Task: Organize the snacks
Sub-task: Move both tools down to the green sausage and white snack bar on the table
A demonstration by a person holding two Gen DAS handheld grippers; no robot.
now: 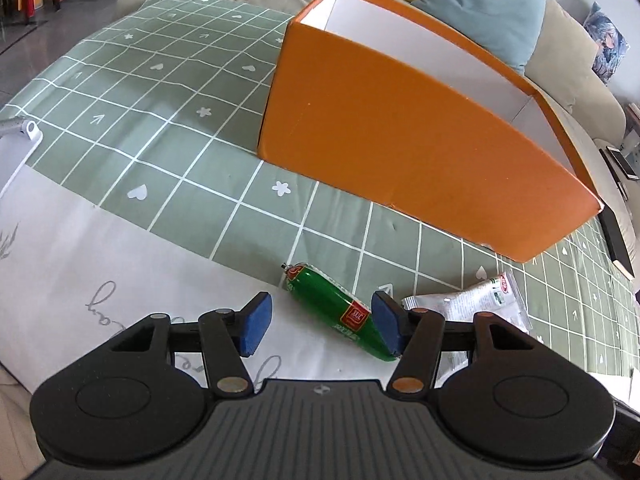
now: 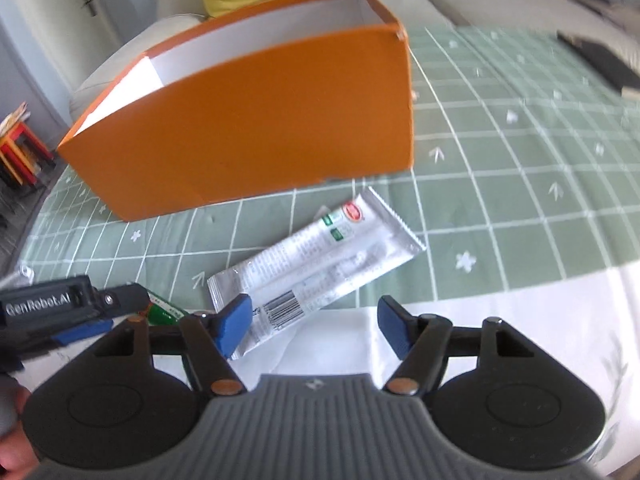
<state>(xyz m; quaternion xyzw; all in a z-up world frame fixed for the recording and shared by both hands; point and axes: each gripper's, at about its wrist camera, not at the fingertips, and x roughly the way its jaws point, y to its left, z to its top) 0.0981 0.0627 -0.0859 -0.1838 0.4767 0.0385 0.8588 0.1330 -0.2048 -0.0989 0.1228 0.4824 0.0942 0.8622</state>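
Two snacks lie on the table just in front of the orange box [image 1: 400, 148]: a green sausage [image 1: 340, 312] and a silver packet [image 2: 320, 256]. Left gripper [image 1: 320, 326] and right gripper [image 2: 316, 326] hover, jaws apart (nothing held). Picking up comes next: each must straddle its snack before closing.

A green sausage stick [image 1: 338, 310] with a red label lies flat beside a silver foil snack packet [image 2: 320, 264]; behind both stands an open orange box [image 1: 400, 152] with white walls inside.
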